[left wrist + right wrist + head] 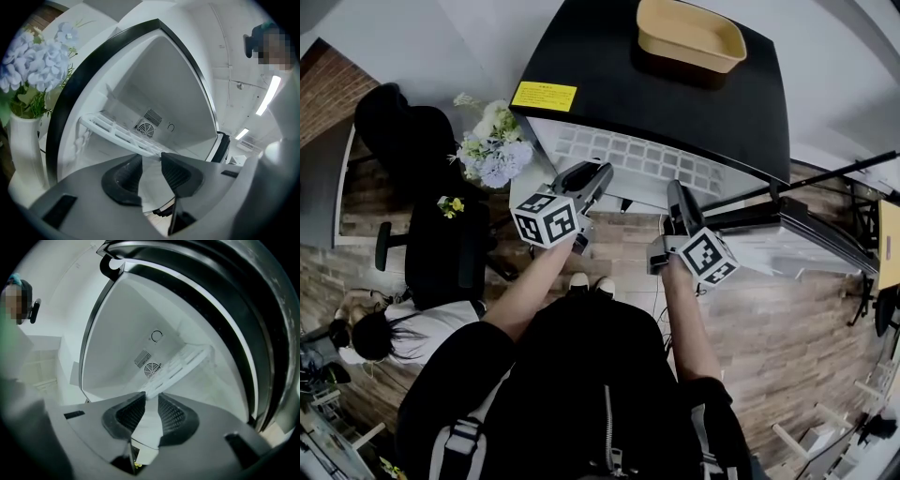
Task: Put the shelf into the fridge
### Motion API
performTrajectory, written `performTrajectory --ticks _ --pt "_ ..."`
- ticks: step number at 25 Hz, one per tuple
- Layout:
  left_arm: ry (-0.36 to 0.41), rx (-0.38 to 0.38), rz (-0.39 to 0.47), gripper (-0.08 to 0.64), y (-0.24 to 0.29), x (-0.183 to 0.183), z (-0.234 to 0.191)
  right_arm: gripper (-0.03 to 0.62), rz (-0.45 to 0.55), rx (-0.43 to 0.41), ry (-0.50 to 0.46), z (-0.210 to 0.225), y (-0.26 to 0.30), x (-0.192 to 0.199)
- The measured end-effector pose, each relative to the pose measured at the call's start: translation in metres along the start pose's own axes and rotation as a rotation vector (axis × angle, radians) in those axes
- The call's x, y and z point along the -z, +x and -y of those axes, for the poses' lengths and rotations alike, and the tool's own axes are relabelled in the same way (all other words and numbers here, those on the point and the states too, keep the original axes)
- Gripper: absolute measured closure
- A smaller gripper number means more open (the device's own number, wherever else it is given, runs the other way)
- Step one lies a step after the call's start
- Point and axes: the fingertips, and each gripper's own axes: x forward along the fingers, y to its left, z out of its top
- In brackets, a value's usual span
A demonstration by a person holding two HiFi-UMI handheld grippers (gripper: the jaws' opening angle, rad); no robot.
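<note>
White shelf (628, 159) partly inside open fridge (675, 94), room above and below, near edge clamped in fingers of left gripper (151, 157) and right gripper (151, 397), yellow tray (689, 37) on fridge top, flower vase (23, 150) at left.

Both arms reach forward, side by side. The left gripper (600, 171) and right gripper (675, 190) point level, jaws pinching the shelf (628, 156) near edge.

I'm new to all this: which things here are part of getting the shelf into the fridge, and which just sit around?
In the job: shelf, fridge, left gripper, right gripper.
Just around: tub on the fridge, flowers, chair, seated person.
</note>
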Motion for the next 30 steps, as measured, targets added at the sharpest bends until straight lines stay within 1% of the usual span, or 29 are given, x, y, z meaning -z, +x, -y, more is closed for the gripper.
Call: performTrajectory --ticks 13,19,30 --pt "0.014 -0.019 0.001 0.419 0.019 -0.008 -0.010 0.508 0.026 0.024 -0.008 0.006 0.019 -0.010" --pt "0.007 -0.028 0.002 0.419 0.027 -0.009 -0.014 0.508 0.035 0.036 -0.006 0.010 0.027 -0.013" --pt "0.007 -0.023 0.001 0.419 0.028 -0.011 -0.014 0.505 0.049 0.045 -0.018 0.010 0.028 -0.015"
